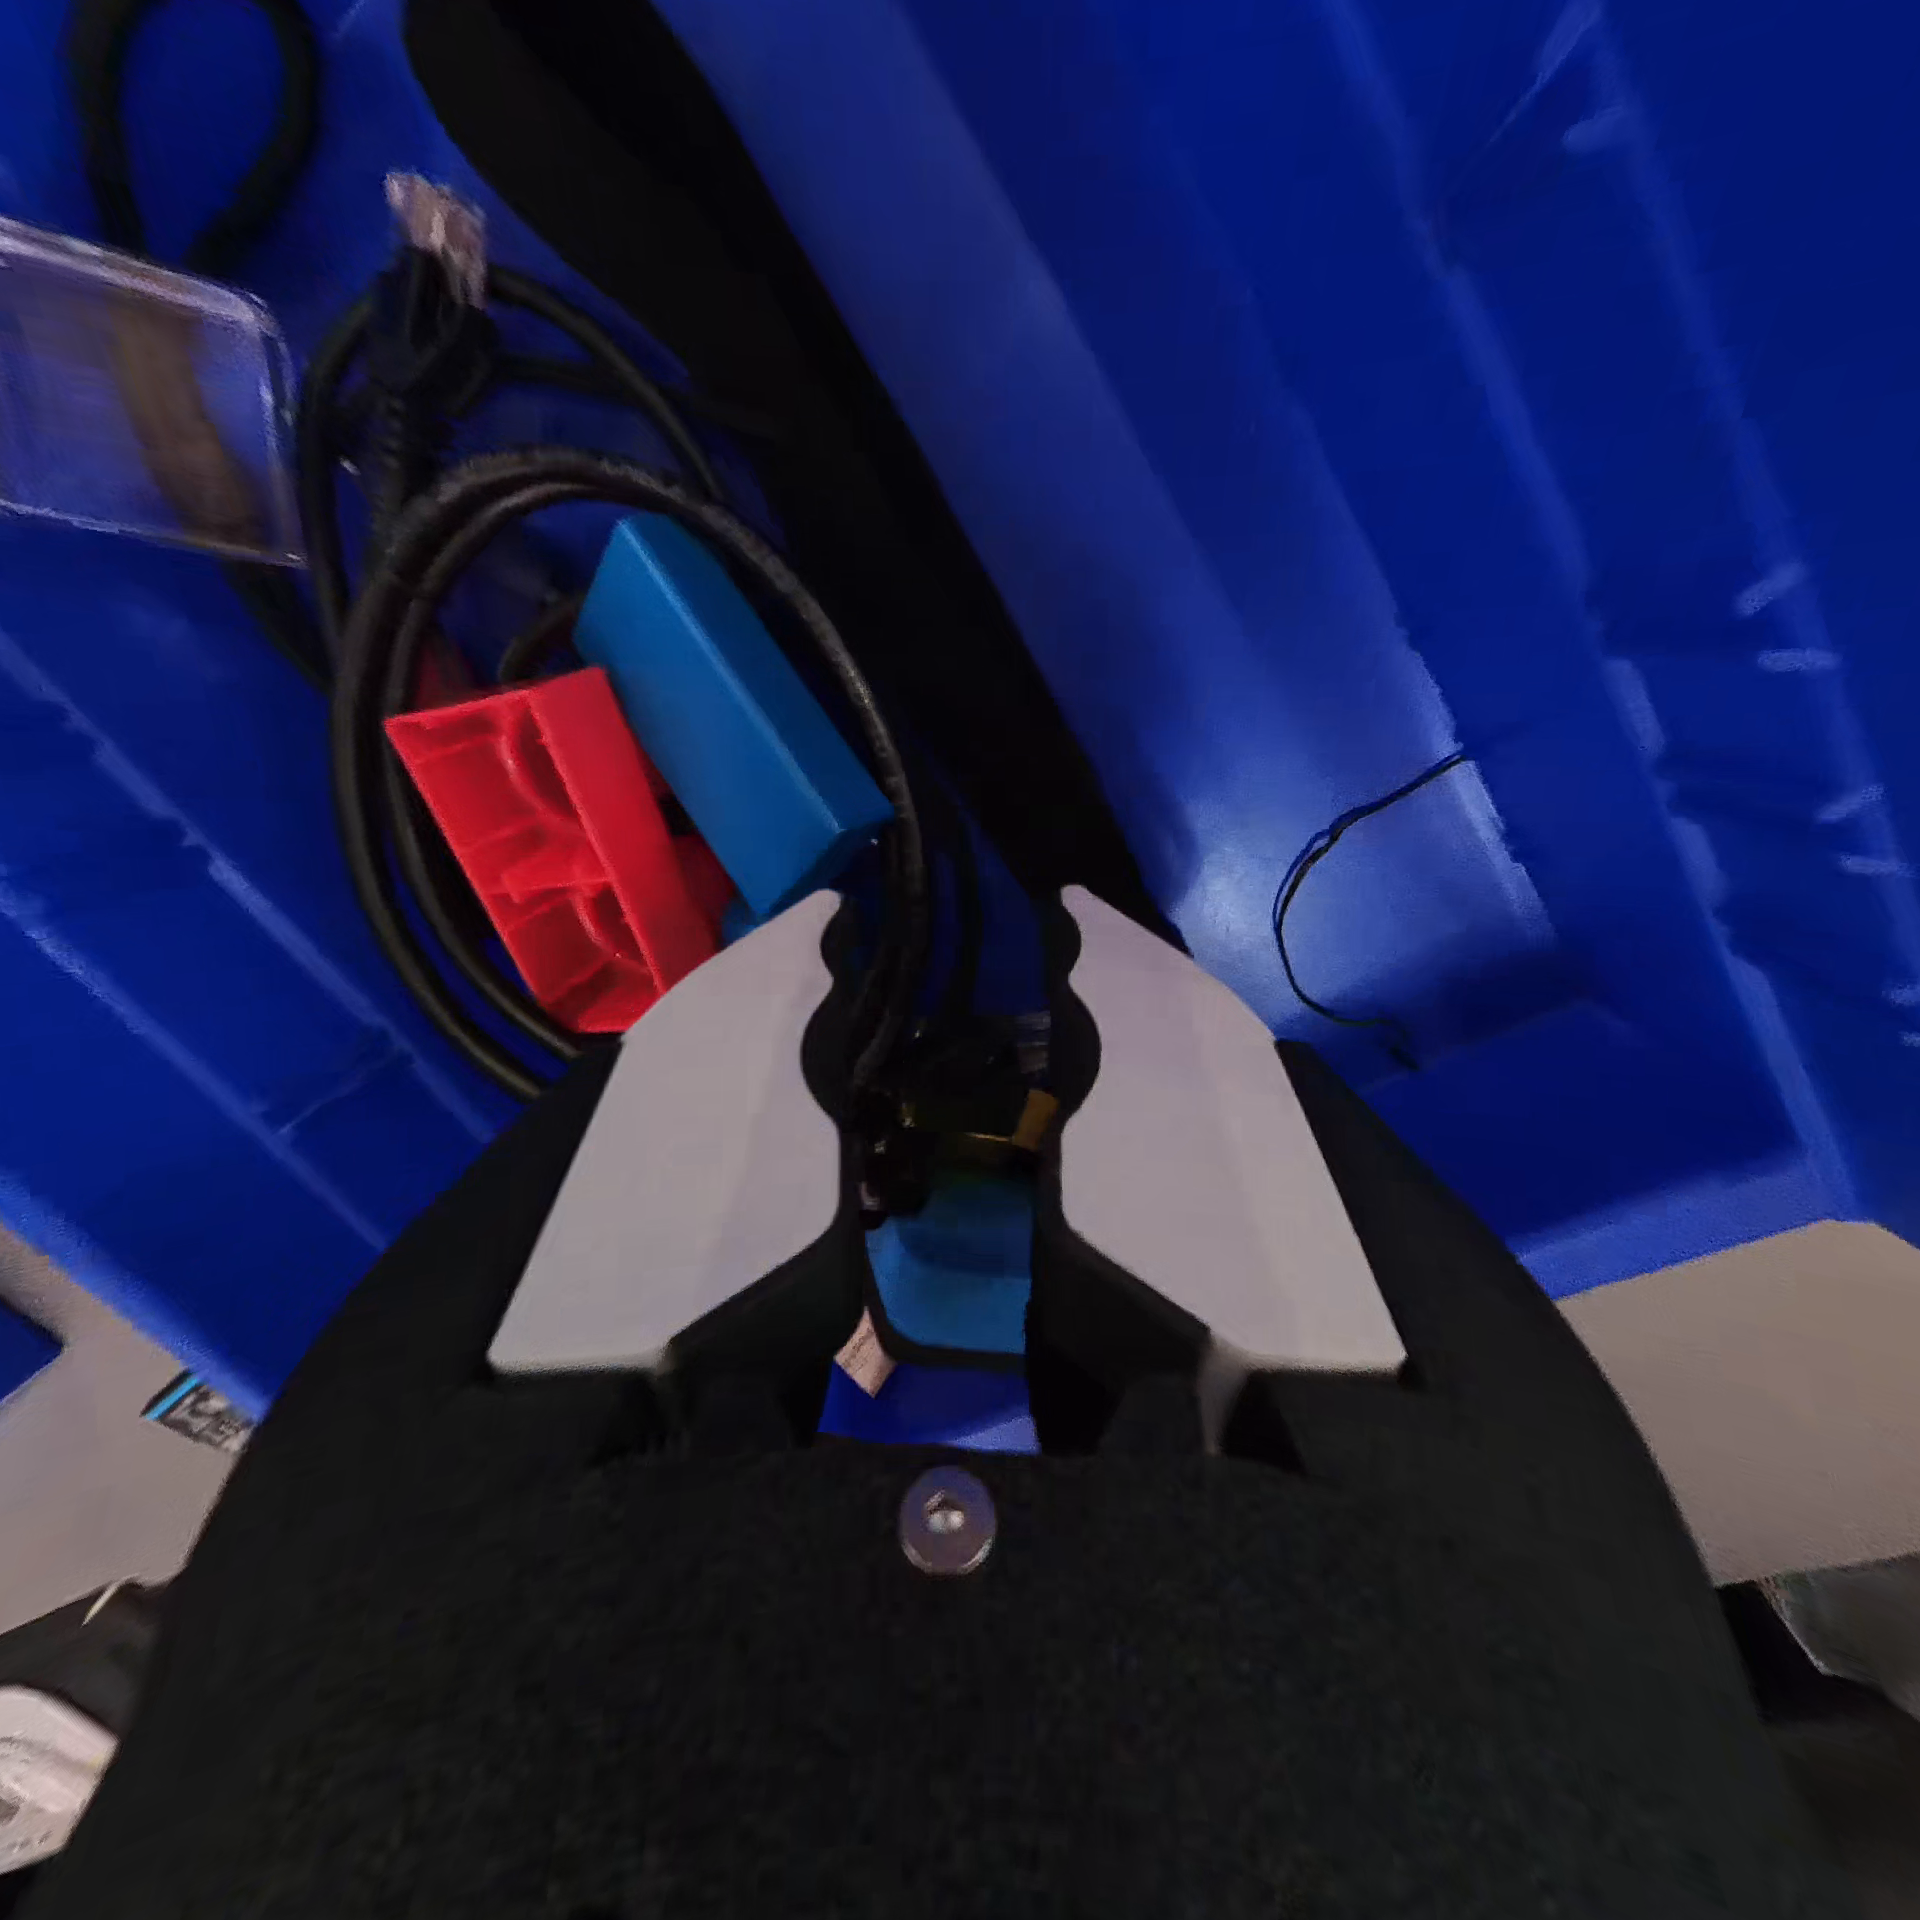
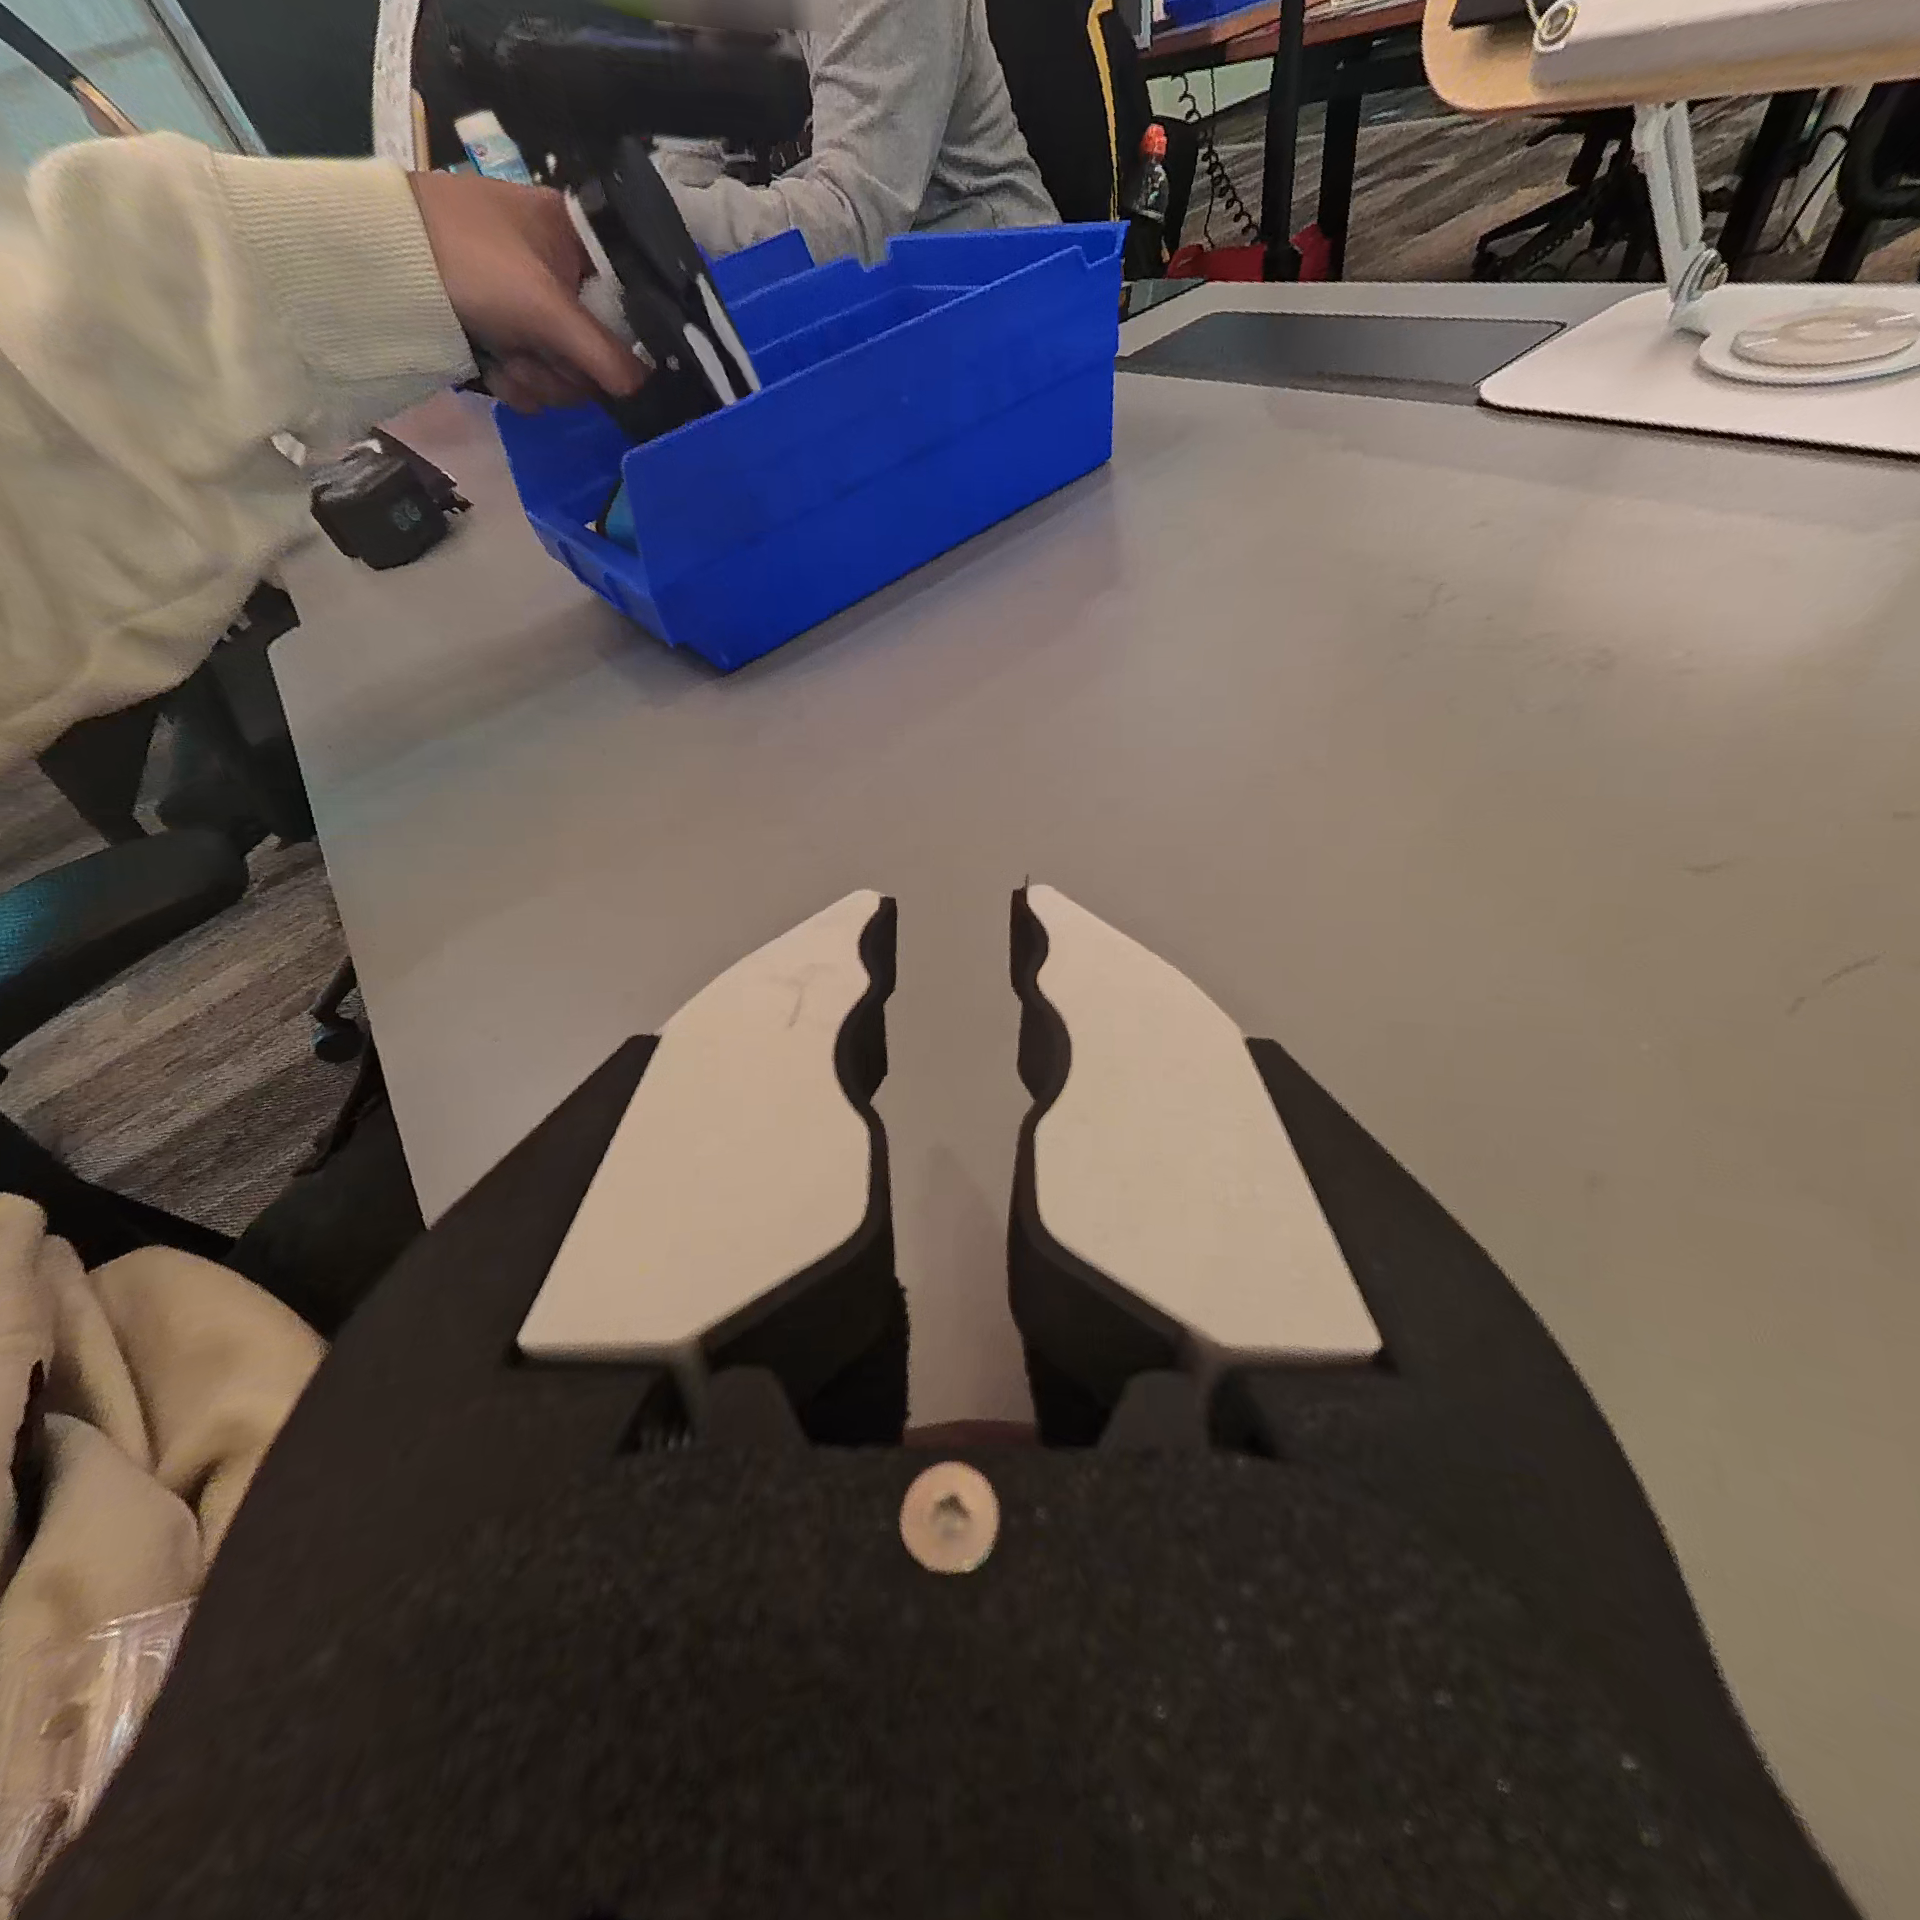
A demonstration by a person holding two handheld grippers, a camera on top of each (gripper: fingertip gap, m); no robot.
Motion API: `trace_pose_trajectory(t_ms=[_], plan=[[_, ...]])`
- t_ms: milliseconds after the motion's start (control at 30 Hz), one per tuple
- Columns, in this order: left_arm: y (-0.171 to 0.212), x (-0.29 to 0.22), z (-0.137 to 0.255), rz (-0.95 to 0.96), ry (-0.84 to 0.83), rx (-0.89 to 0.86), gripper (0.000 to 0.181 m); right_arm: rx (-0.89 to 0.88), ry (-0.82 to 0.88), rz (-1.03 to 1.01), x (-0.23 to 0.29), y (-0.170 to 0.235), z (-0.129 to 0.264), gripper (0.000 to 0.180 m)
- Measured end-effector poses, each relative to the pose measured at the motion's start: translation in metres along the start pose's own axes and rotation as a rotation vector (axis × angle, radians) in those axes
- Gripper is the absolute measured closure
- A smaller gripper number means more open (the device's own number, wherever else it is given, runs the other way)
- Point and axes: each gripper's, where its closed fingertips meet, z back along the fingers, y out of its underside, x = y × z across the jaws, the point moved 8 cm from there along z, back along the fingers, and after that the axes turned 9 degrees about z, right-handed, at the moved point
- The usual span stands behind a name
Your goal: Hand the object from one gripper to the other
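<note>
Left hand-held gripper point(image 1: 951, 925) is down inside the blue bin point(image 1: 1455, 520), jaws narrowed around the coiled black cable point(image 1: 883, 790), beside the red block point(image 1: 540, 831). Right hand-held gripper point(image 2: 953, 904) hovers over the grey surface point(image 2: 1351, 779), jaws slightly apart, holding nothing.

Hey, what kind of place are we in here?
Probably an office or lab workspace: a grey desk holding a blue parts bin, a monitor stand at its far corner, and more desks behind.

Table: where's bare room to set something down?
The grey table is bare between the right claw and the blue bin. It is crowded inside the bin: cables, red block, blue block, left claw.
</note>
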Motion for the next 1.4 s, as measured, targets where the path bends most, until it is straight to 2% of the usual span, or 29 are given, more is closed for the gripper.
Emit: trace_pose_trajectory(t_ms=[33,100,200,333,500,567,667,733,800,867,933,1033,1167,1267,1367,1400], plan=[[0.002,0.000,-0.004,-0.001,-0.022,0.021,0.150,0.001,0.003,0.002,0.000,0.000,0.001,0.159],[0.005,0.003,-0.008,-0.014,-0.094,0.041,0.169,0.002,0.002,-0.005,0.000,0.001,0.002,0.159],[0.007,0.003,0.002,-0.018,-0.095,0.030,0.172,-0.004,-0.003,-0.012,0.001,0.000,0.004,0.160],[0.009,0.003,0.035,-0.034,-0.086,-0.072,0.175,-0.007,-0.009,-0.002,0.003,-0.001,0.004,0.161],[0.012,0.020,0.080,0.001,-0.095,-0.250,0.175,-0.011,-0.022,0.005,0.006,-0.002,0.003,0.161],[0.012,0.025,0.098,-0.006,-0.034,-0.356,0.175,-0.017,-0.034,0.006,0.007,-0.003,0.002,0.161],[0.014,0.019,0.127,-0.011,0.230,-0.542,0.175,-0.026,-0.097,0.048,0.005,-0.008,-0.005,0.155],[0.013,0.004,0.154,-0.032,0.498,-0.717,0.175,-0.004,-0.190,0.118,-0.002,-0.020,-0.018,0.151],[0.011,-0.023,0.182,-0.101,0.785,-0.870,0.176,0.040,-0.306,0.149,-0.012,-0.041,-0.033,0.147],[0.011,-0.056,0.203,-0.200,1.006,-0.997,0.176,-0.001,-0.401,0.133,-0.026,-0.071,-0.047,0.146],[0.011,-0.092,0.213,-0.294,1.217,-1.090,0.176,-0.048,-0.490,0.109,-0.038,-0.098,-0.058,0.137],[0.007,-0.140,0.205,-0.362,1.471,-1.150,0.176,-0.187,-0.574,0.056,-0.042,-0.128,-0.065,0.121],[0.002,-0.179,0.181,-0.335,1.689,-1.197,0.175,-0.429,-0.737,-0.173,-0.034,-0.138,-0.056,0.117],[-0.005,-0.195,0.155,-0.271,1.777,-1.183,0.176,-0.361,-0.723,-0.214,-0.029,-0.123,-0.062,0.117],[-0.012,-0.204,0.134,-0.223,1.803,-1.130,0.176,-0.394,-0.726,-0.258,-0.030,-0.117,-0.064,0.138],[-0.014,-0.206,0.131,-0.210,1.823,-1.124,0.176,-0.356,-0.700,-0.258,-0.033,-0.114,-0.066,0.163]])
